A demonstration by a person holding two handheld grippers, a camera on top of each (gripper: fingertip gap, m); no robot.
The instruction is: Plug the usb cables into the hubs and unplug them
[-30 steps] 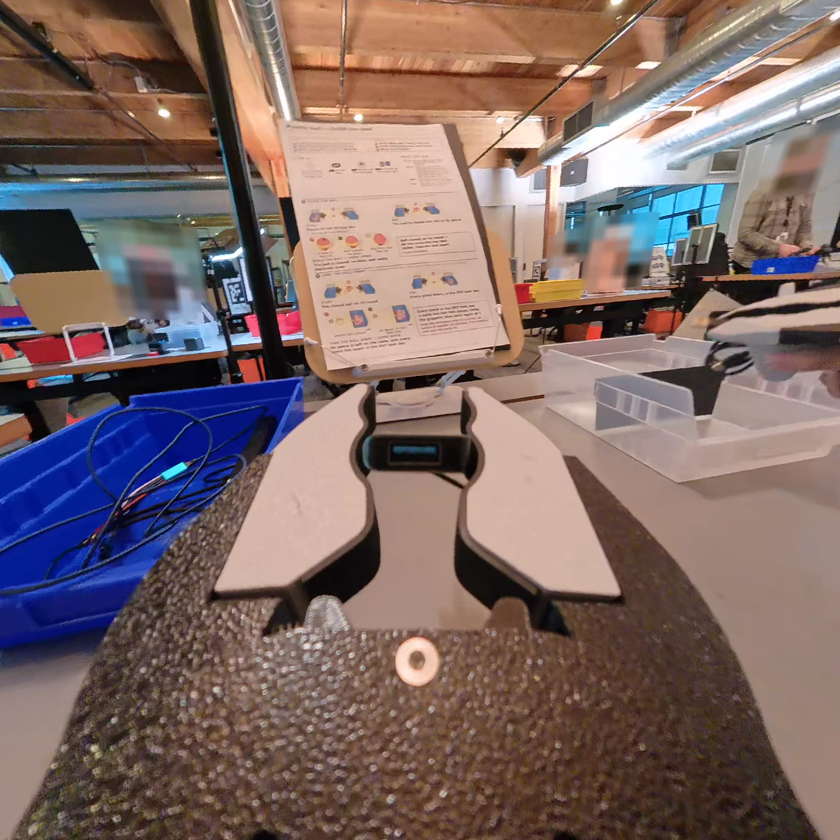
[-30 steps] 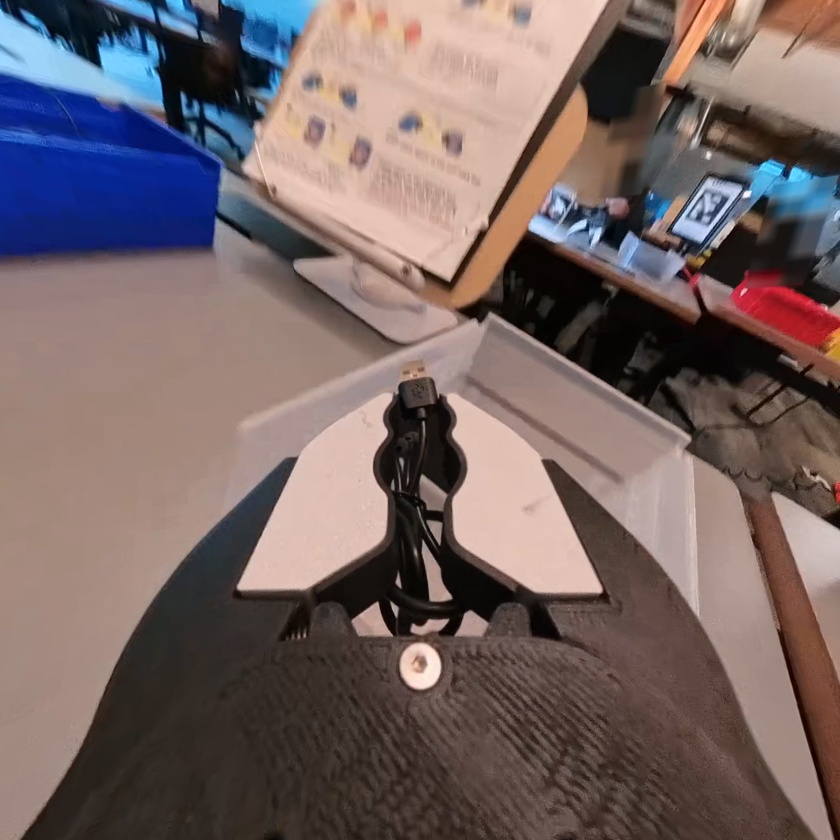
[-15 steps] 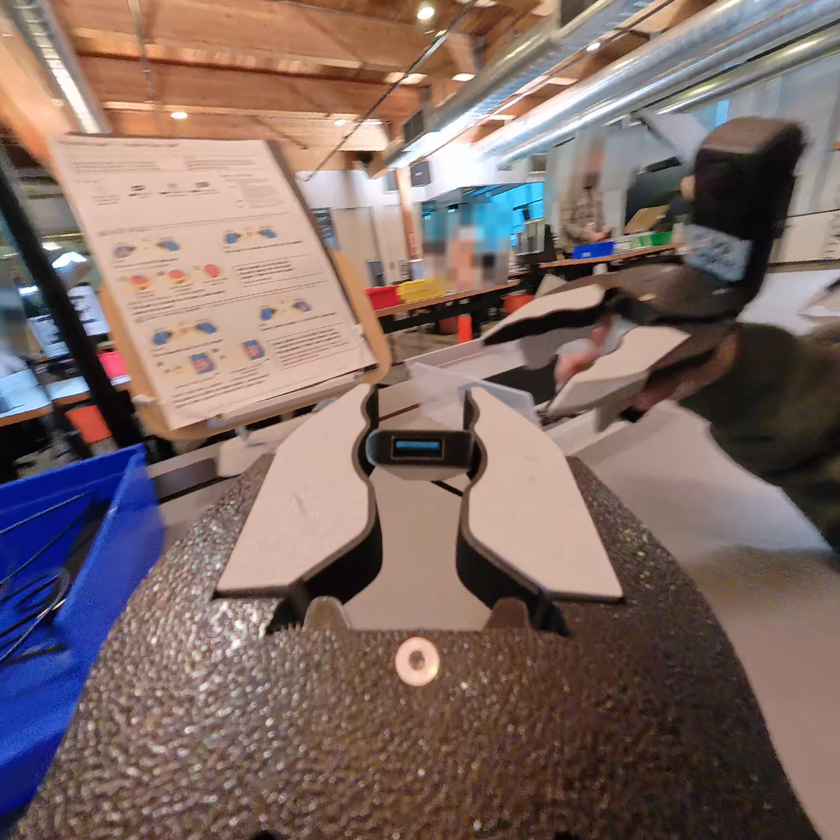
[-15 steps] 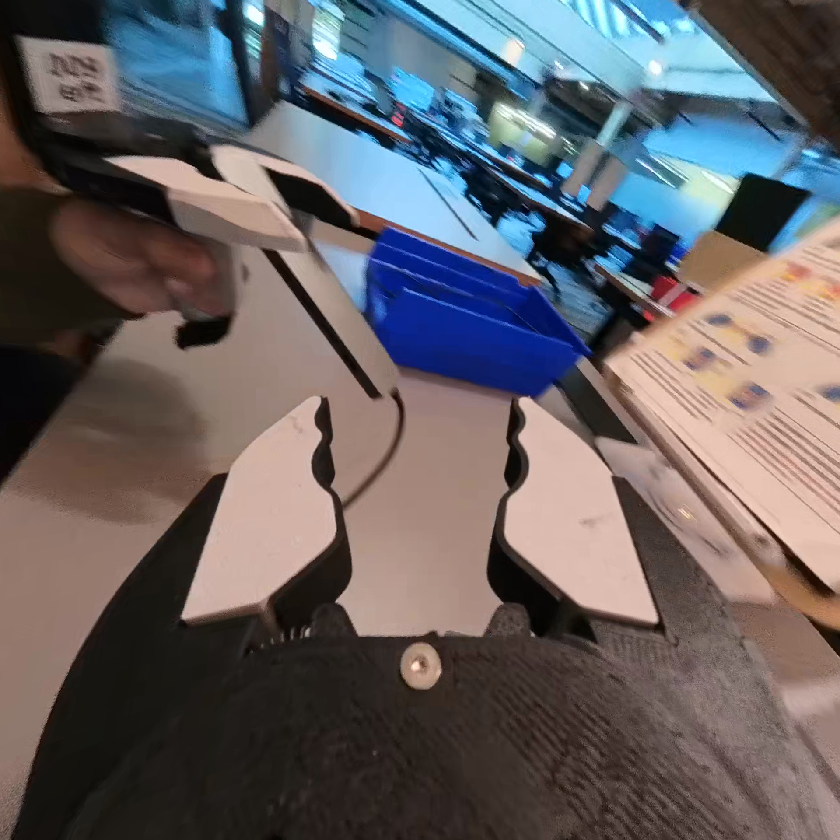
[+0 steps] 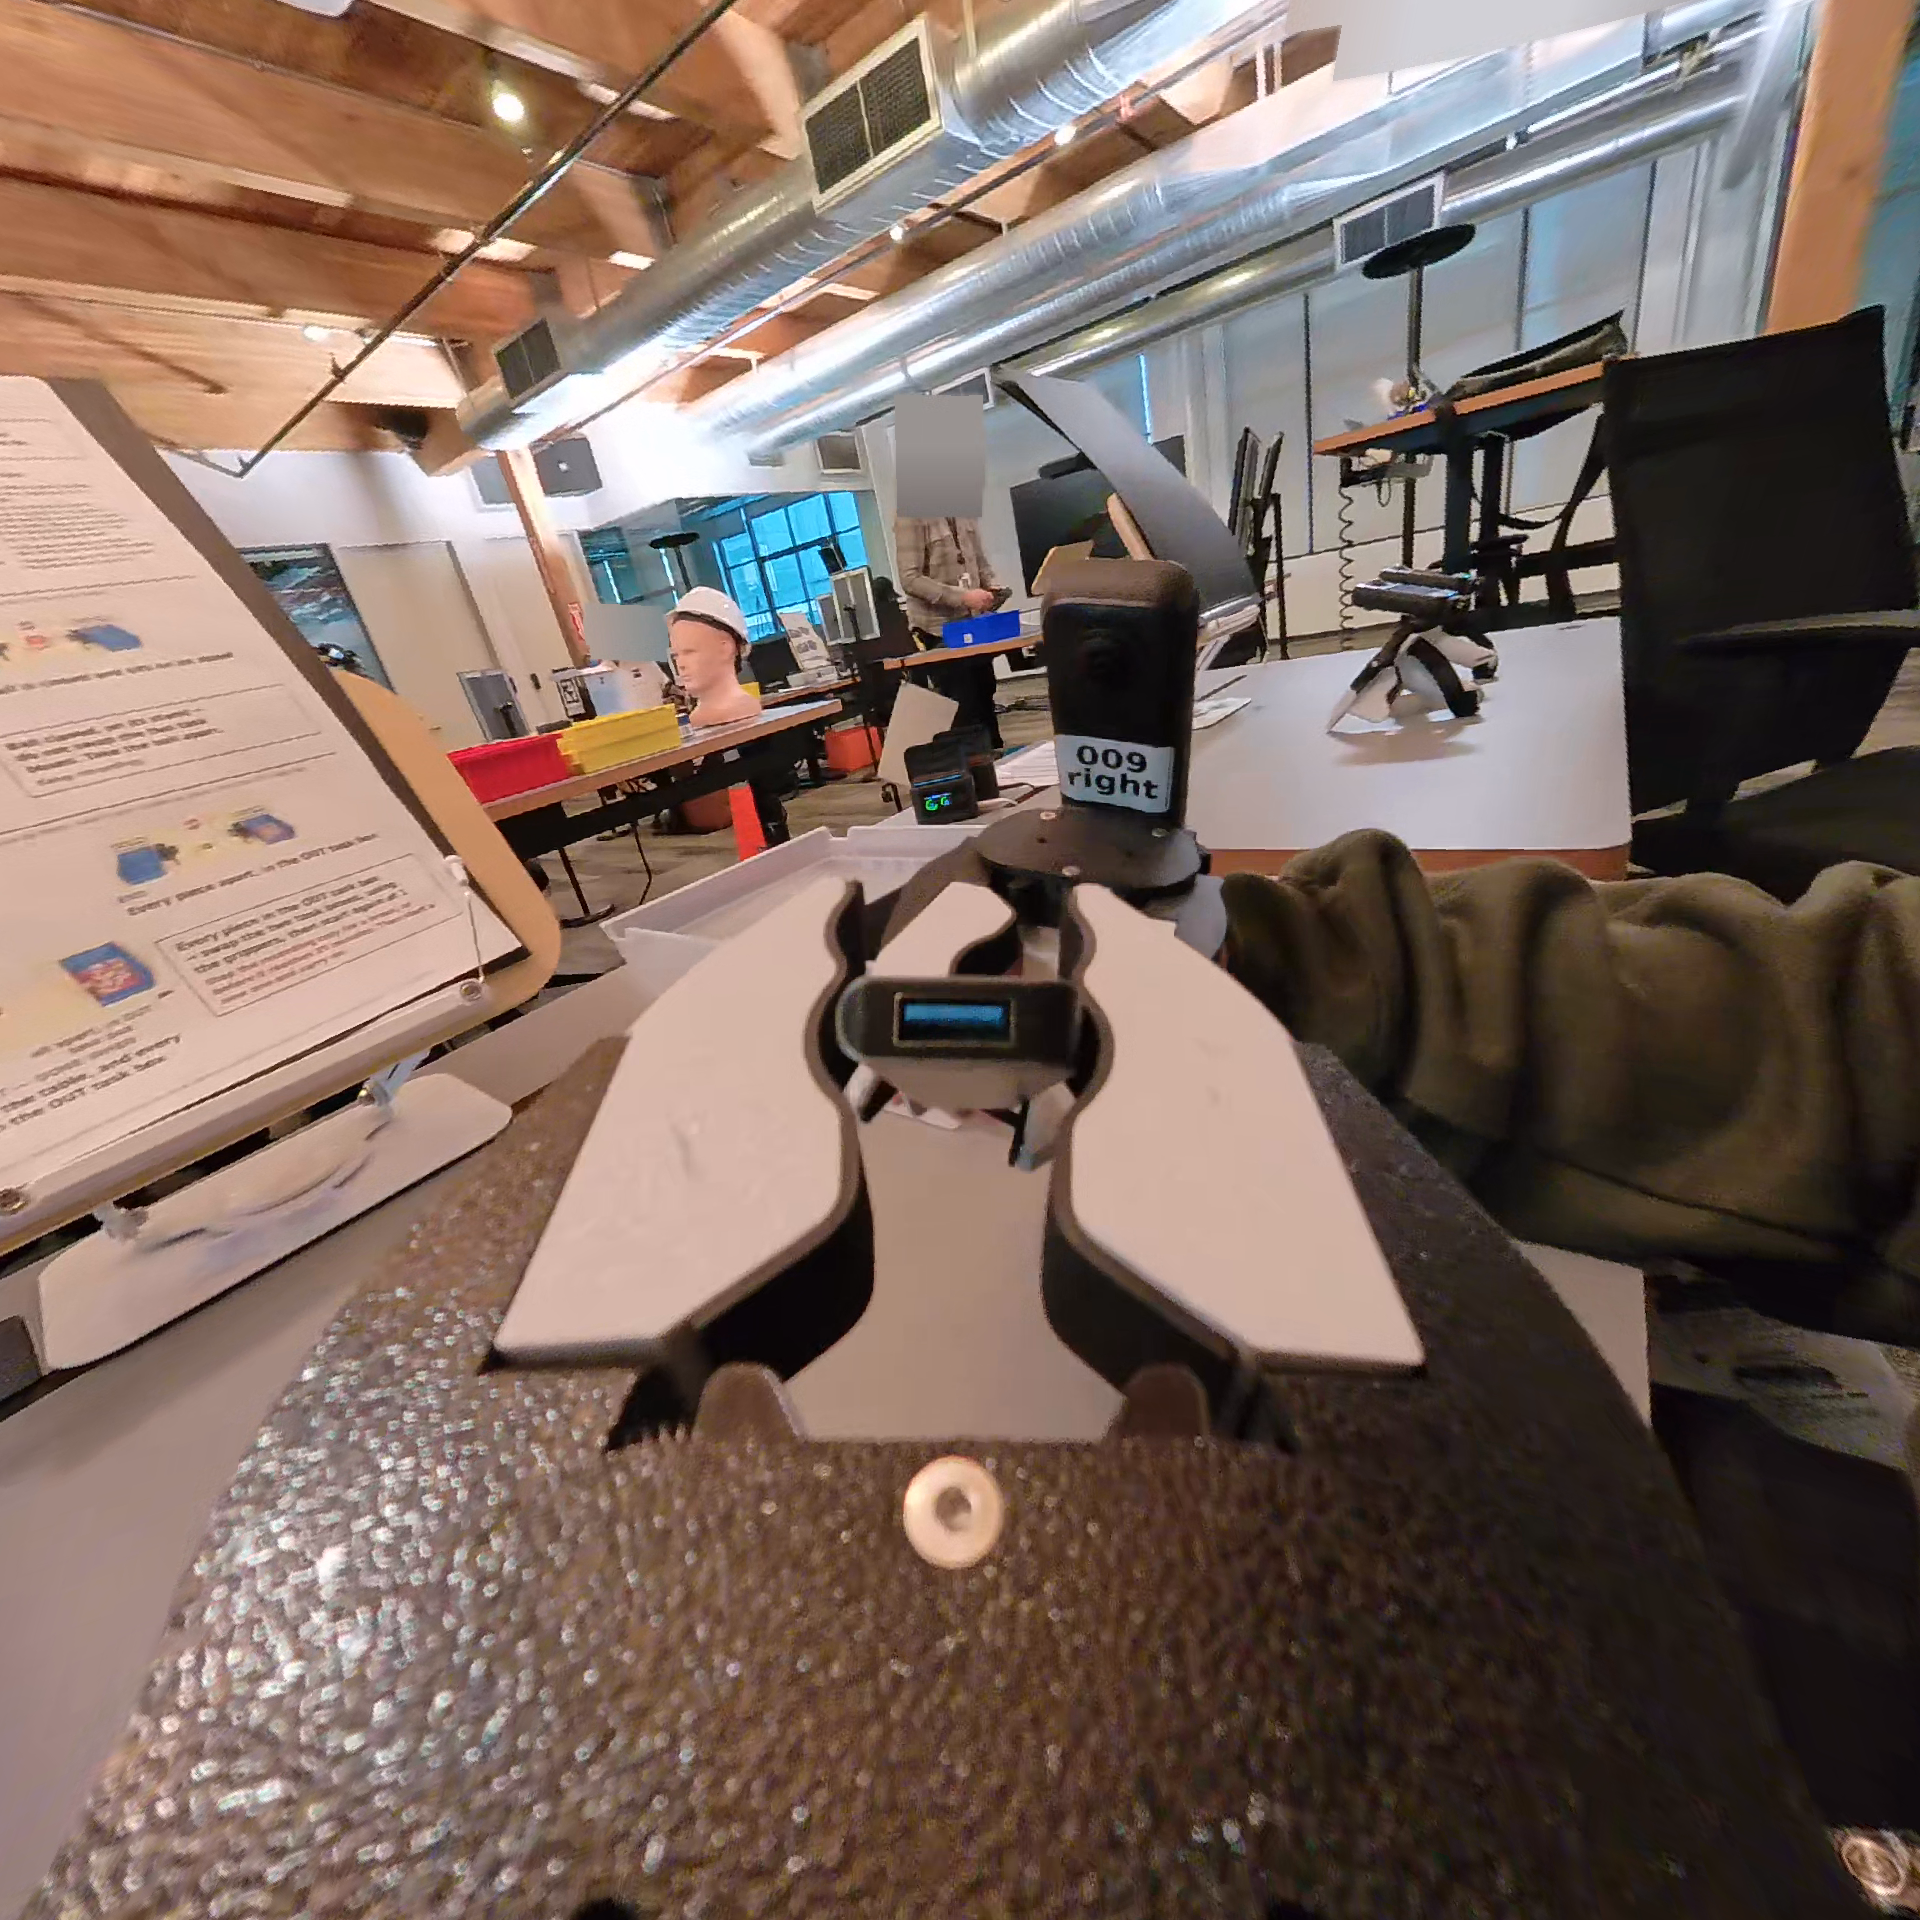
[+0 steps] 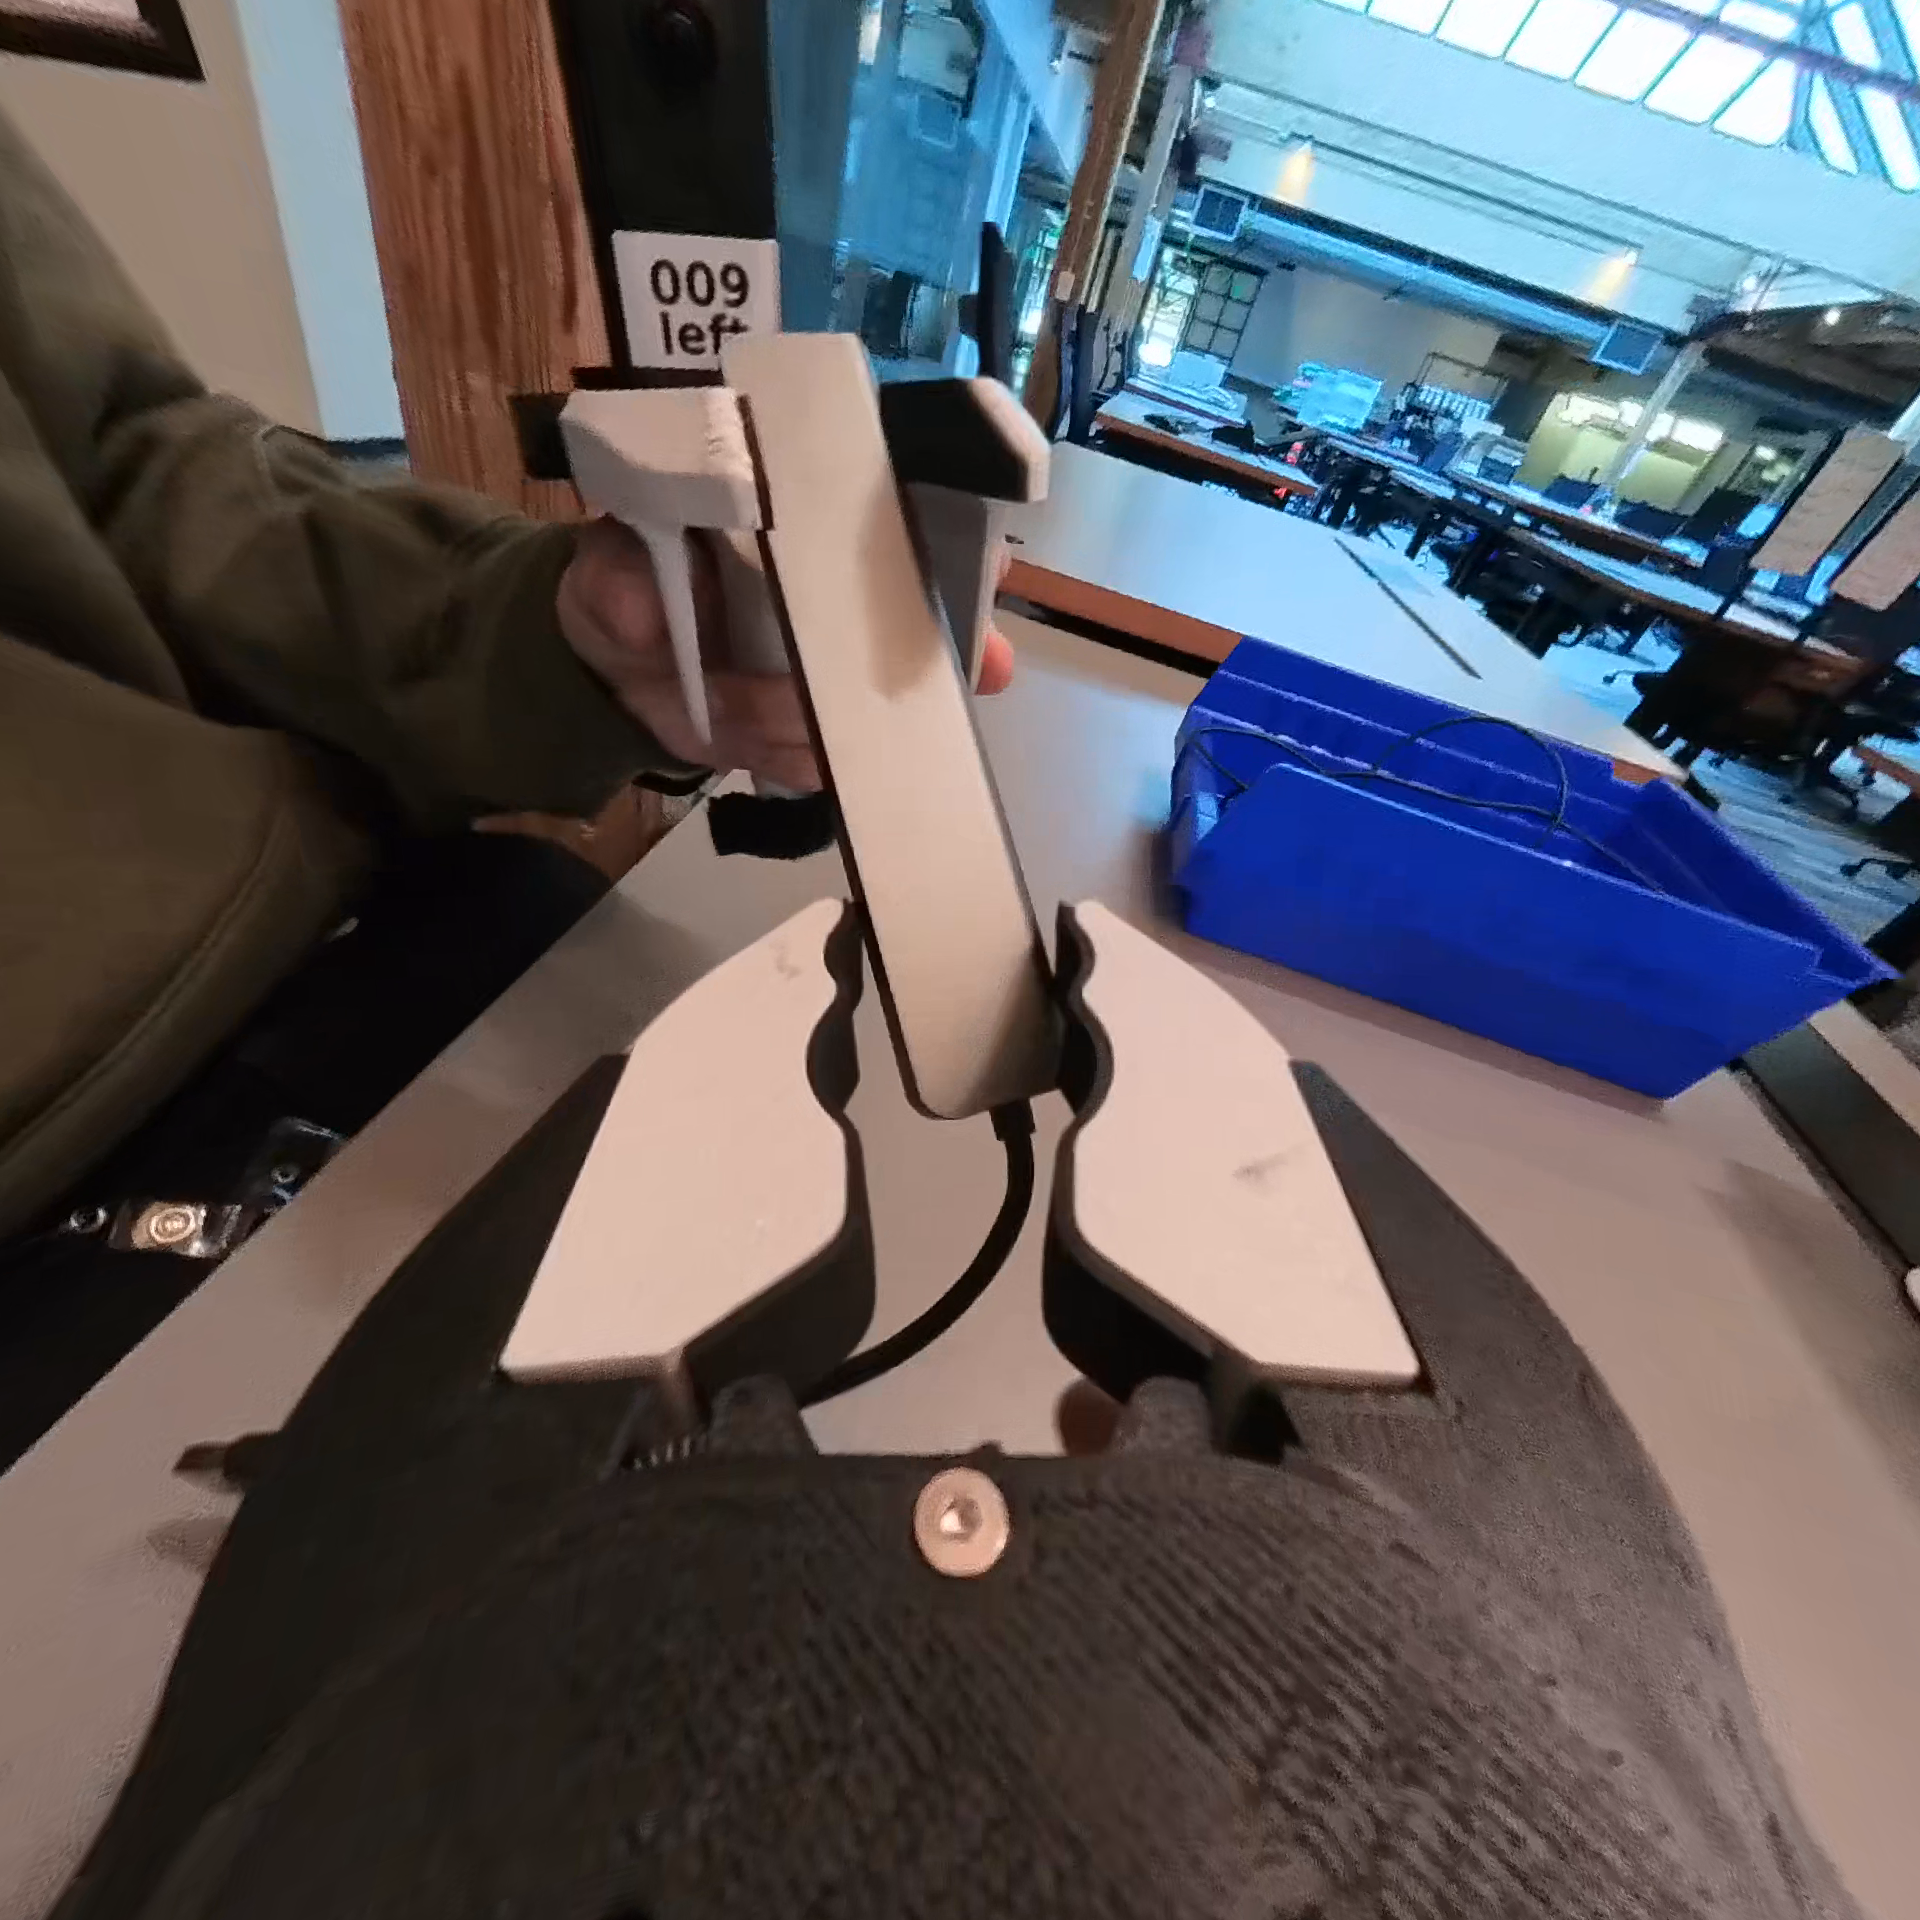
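My left gripper (image 5: 958,966) is shut on a grey USB hub (image 5: 954,1070), gripping its two sides, with the blue port facing the camera. My right gripper (image 6: 956,997) faces it head-on, turned a quarter turn. Its fingers (image 5: 951,930) lie against the hub's top and underside at the far end. In the right wrist view one left finger (image 6: 894,675) covers the hub. The hub's black cable (image 6: 997,1236) runs back between my right fingers. No loose USB cable plug is in view.
A blue bin (image 6: 1455,914) with black cables stands on the grey table (image 6: 1558,1195). An instruction sheet on a stand (image 5: 208,779) is at the left. A clear tray (image 5: 727,899) lies behind the grippers. A person's green sleeve (image 5: 1558,1091) reaches in from the right. The tips of one gripper are about 7 cm away from the tips of the other.
My right gripper let go of the USB cable plug, opened, swung round to face the left gripper and closed onto the hub's far end. The left gripper turned right, still holding the hub.
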